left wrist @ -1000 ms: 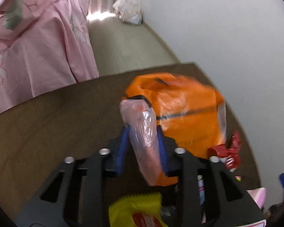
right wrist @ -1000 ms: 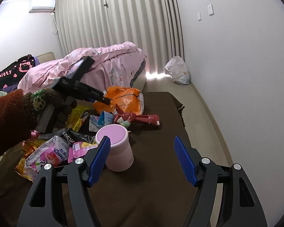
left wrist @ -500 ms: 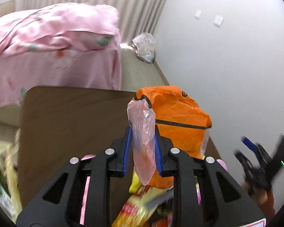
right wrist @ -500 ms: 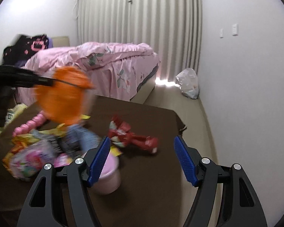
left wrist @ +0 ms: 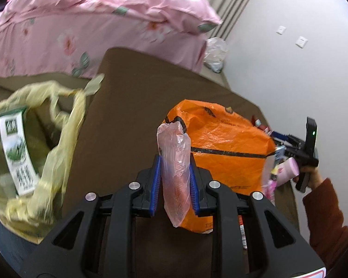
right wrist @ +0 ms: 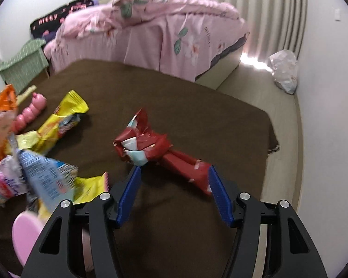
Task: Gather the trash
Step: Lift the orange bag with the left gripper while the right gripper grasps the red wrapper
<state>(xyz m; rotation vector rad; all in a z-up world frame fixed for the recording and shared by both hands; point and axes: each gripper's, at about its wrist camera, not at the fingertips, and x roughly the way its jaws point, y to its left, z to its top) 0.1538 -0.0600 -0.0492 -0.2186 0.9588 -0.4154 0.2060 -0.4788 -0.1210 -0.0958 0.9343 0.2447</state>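
Mid-collection: left gripper (left wrist: 175, 171) is clamped on a pinkish plastic wrapper (left wrist: 175, 176), orange bag (left wrist: 222, 153) dangling behind it, right of the yellow-green trash bag (left wrist: 34, 153). Right gripper (right wrist: 174, 192) has just been closing, not yet gripping, around the red wrapper (right wrist: 157, 150). Next I'd guess: pinch it, then drop everything in that trash bag.

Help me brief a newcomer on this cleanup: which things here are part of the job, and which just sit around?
Job: orange bag in left tongs; yellow-green bin bag; red wrapper between open right tongs; yellow wrapper.

Lying about: pink bedding; curtain; pink cup.
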